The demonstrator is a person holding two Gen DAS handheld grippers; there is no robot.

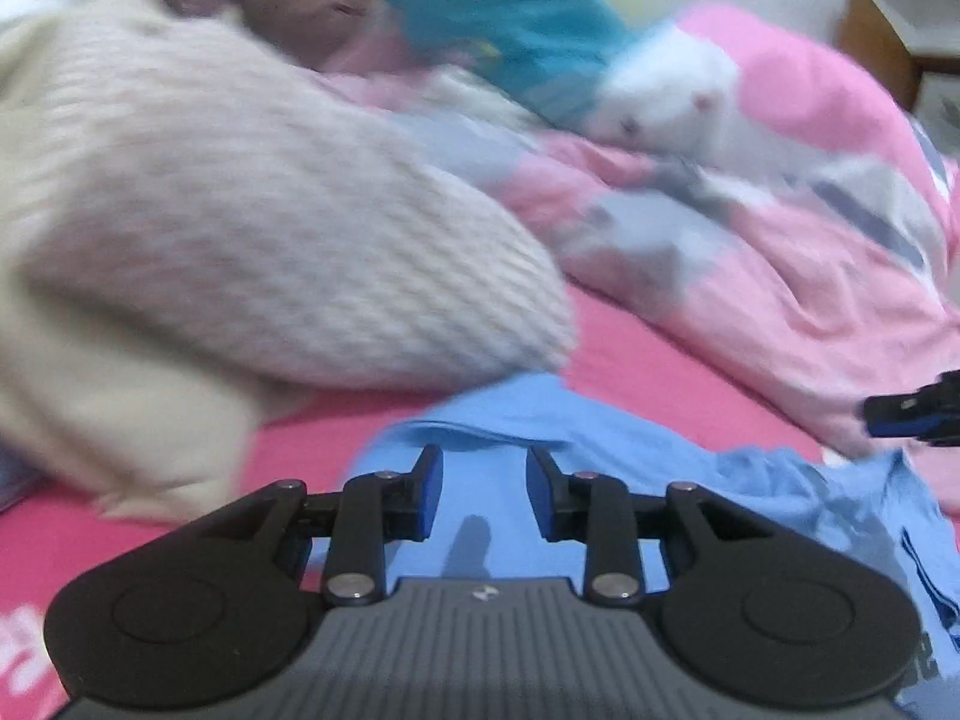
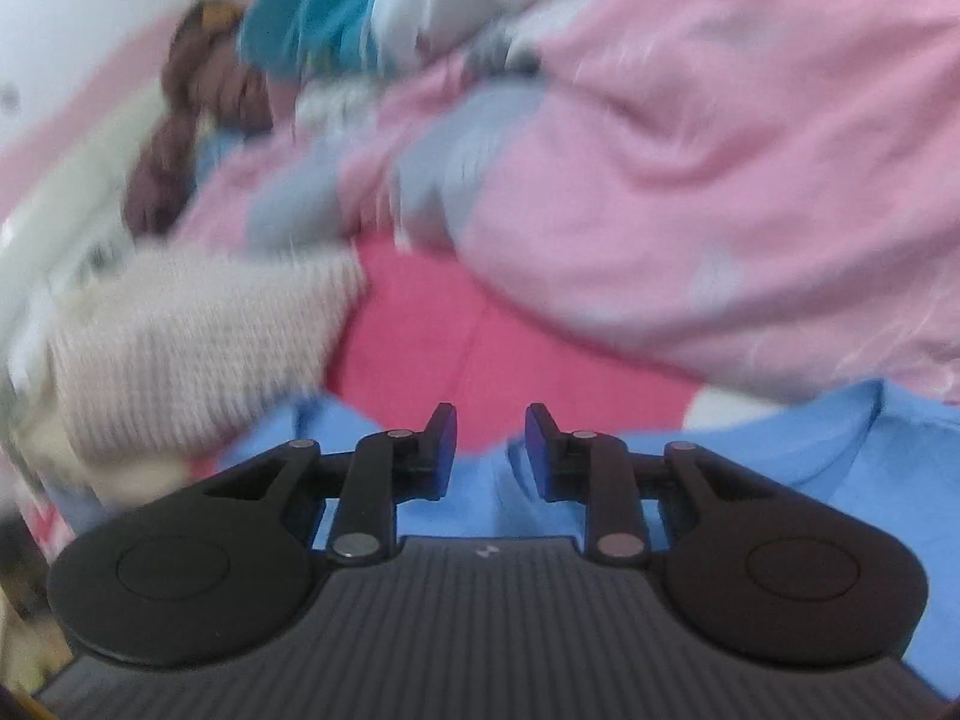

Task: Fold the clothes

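A light blue T-shirt (image 1: 600,438) with a dark print lies rumpled on the pink bed sheet (image 1: 648,360). My left gripper (image 1: 485,480) hovers just above it, open, nothing between its fingers. At the right edge of the left wrist view the tip of my right gripper (image 1: 912,414) shows over the shirt's far side. In the right wrist view my right gripper (image 2: 491,438) is open above the same blue T-shirt (image 2: 780,450), close to its edge by the pink bed sheet (image 2: 456,360). Both views are blurred by motion.
A cream ribbed knit (image 1: 252,210) lies in a heap at the left. A pink and grey quilt (image 1: 810,228) is bunched behind and to the right. Further back sit a teal garment (image 1: 516,30), a brown garment (image 1: 300,6) and a white plush toy (image 1: 672,96).
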